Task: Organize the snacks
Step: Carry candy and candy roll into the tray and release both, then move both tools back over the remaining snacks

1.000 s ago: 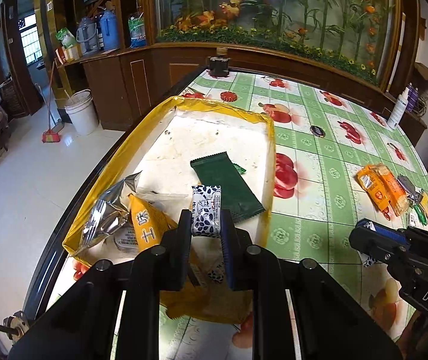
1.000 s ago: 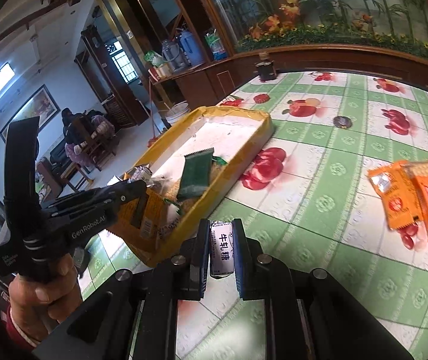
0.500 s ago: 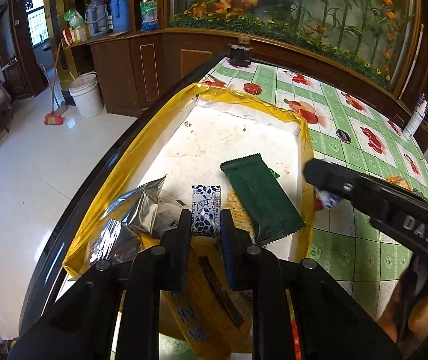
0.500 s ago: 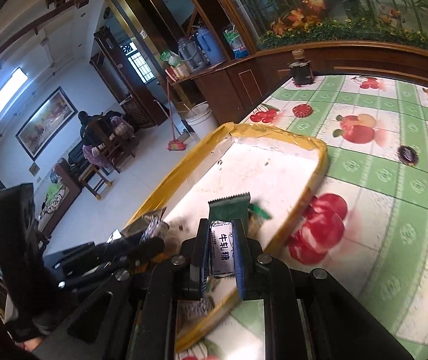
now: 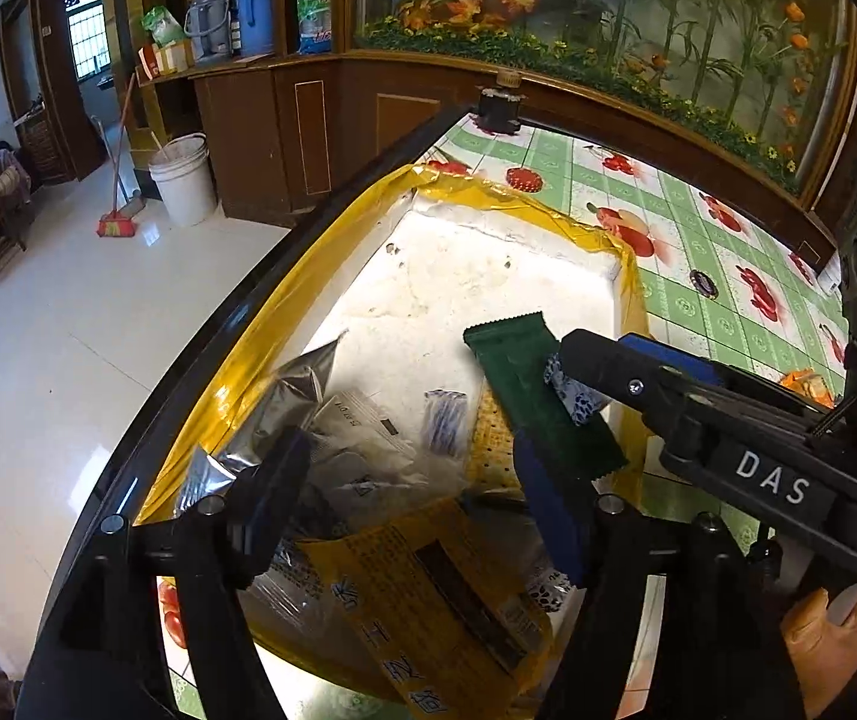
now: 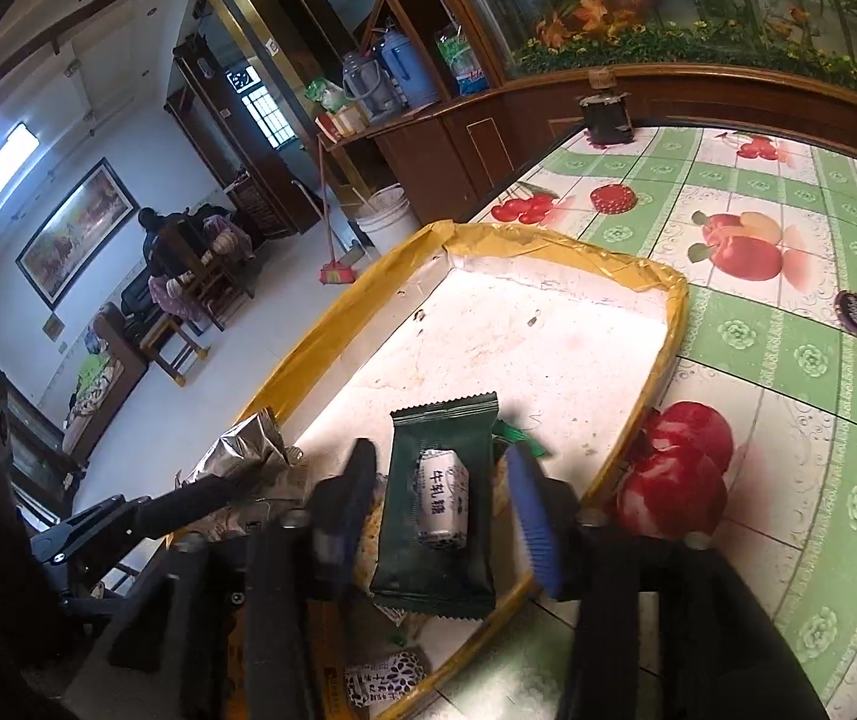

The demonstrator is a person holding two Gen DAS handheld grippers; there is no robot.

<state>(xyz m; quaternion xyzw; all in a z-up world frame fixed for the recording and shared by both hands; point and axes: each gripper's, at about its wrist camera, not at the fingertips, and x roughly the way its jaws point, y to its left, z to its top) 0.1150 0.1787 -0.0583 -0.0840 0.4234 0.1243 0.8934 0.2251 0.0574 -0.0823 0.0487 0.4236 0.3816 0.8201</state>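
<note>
1. Tray point(image 5: 284, 324), yellow-rimmed with a white floor, sits at the table's point(image 6: 788, 360) edge; green-check fruit-print cloth covers the table.
2. Left gripper point(image 5: 422, 492): jaws opening, spread wide, nothing between the pads. It hangs over the near end of the tray.
3. Blue-white candy point(image 5: 445, 421) lies loose on the tray floor, ahead of the left gripper and clear of both fingers. It looks blurred, so its exact lie is uncertain.
4. Right gripper point(image 6: 446, 504): jaws opening, pads off the load. In the left view its black arm crosses in from the right, over the tray's right rim.
5. White candy point(image 6: 442, 498) with black print rests on the green packet point(image 6: 437, 516), between the right fingers but touching neither.
6. Green packet lies flat in the tray, near the right rim, sawtooth end toward the far side.
7. Silver bag point(image 5: 284, 408) lies crumpled along the tray's left side; a yellow packet point(image 5: 428, 606) covers the near end, partly under the left gripper.
8. Another patterned candy point(image 6: 383, 675) lies at the tray's near corner in the right view.
9. Orange packets point(image 5: 809, 381) remain out on the table, well apart from the tray.
</note>
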